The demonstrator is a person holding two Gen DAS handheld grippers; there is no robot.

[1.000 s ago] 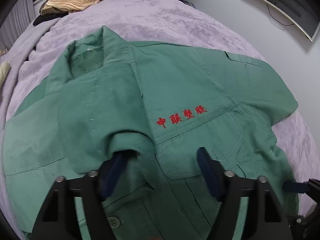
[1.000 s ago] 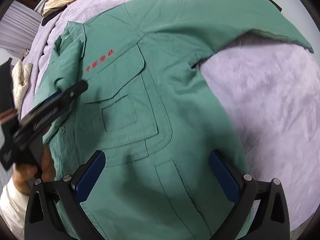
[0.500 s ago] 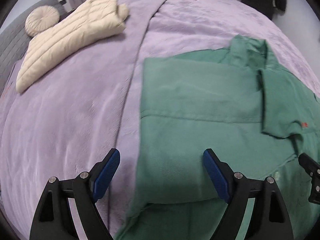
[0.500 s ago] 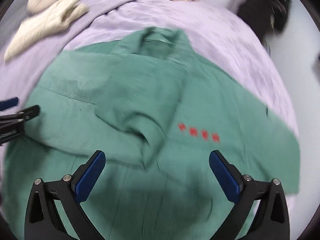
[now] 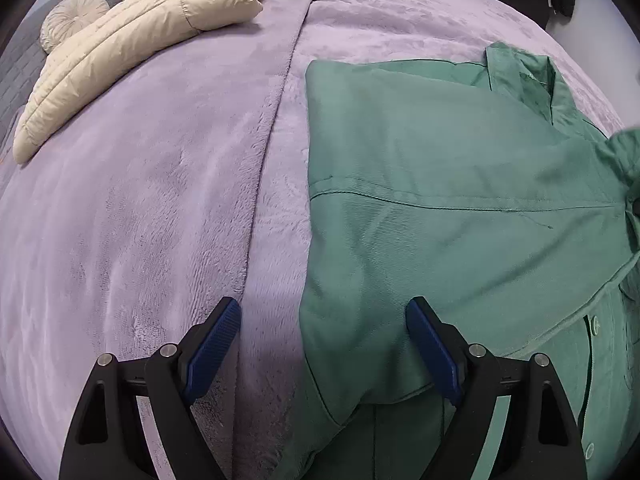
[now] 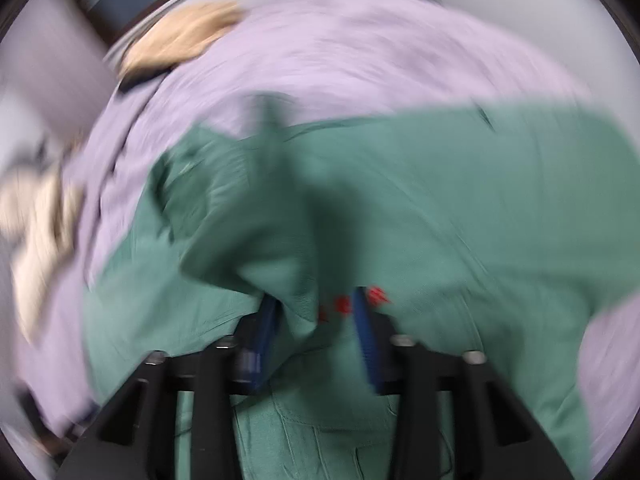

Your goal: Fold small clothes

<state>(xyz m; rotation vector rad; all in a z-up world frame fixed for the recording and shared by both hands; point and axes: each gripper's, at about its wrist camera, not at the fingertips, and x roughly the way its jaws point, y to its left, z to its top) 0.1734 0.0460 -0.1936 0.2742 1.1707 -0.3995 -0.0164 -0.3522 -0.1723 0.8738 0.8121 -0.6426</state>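
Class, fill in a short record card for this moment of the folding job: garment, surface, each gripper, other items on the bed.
garment: green shirt, lying partly folded
surface: purple blanket
left gripper: open, straddling the shirt's left edge
right gripper: jaws closing, a fold of green cloth between them; view blurred
other items: cream puffer jacket, round cushion
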